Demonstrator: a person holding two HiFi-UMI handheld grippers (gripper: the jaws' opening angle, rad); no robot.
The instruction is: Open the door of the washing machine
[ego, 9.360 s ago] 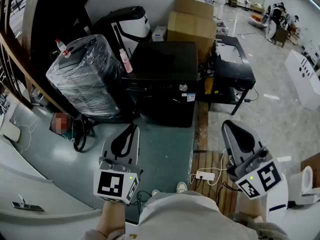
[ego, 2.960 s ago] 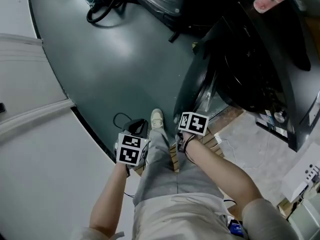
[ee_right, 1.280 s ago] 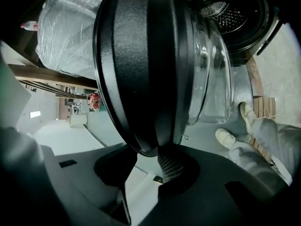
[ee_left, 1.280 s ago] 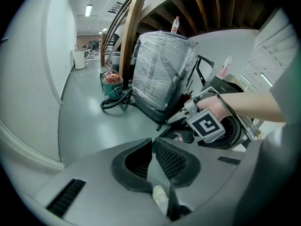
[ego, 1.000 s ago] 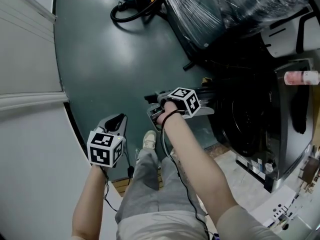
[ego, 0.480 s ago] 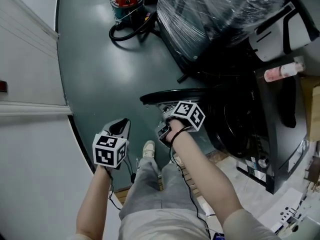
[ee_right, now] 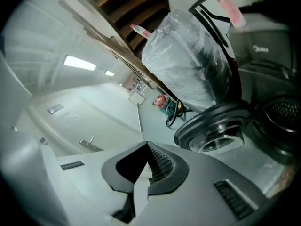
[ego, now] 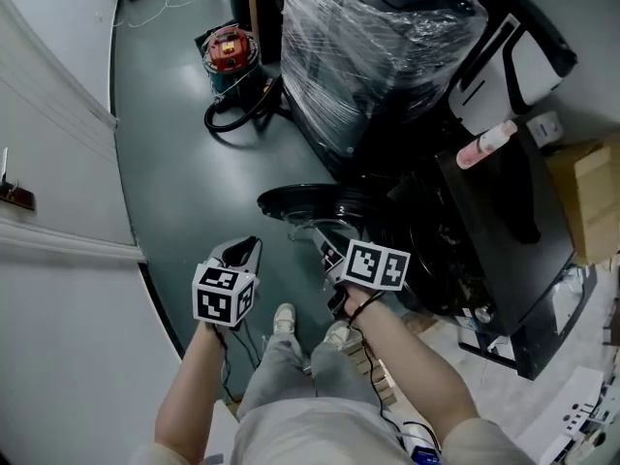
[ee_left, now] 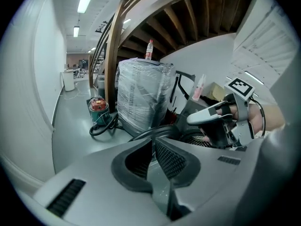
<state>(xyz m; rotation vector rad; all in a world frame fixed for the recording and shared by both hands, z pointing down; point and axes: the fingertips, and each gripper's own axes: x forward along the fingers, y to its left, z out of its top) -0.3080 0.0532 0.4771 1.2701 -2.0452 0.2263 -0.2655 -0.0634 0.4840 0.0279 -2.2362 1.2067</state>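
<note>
The right gripper view shows the round door [ee_right: 212, 126] with its glass bowl, the head view only its dark rim [ego: 302, 200]; the meshed fingers of left gripper [ee_left: 153, 142] and right gripper [ee_right: 145, 147] are closed, empty.

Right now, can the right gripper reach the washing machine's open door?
Probably yes. The right gripper, its jaws just closed on nothing, points toward the washing machine door, which hangs open close ahead with nothing showing between them.
</note>
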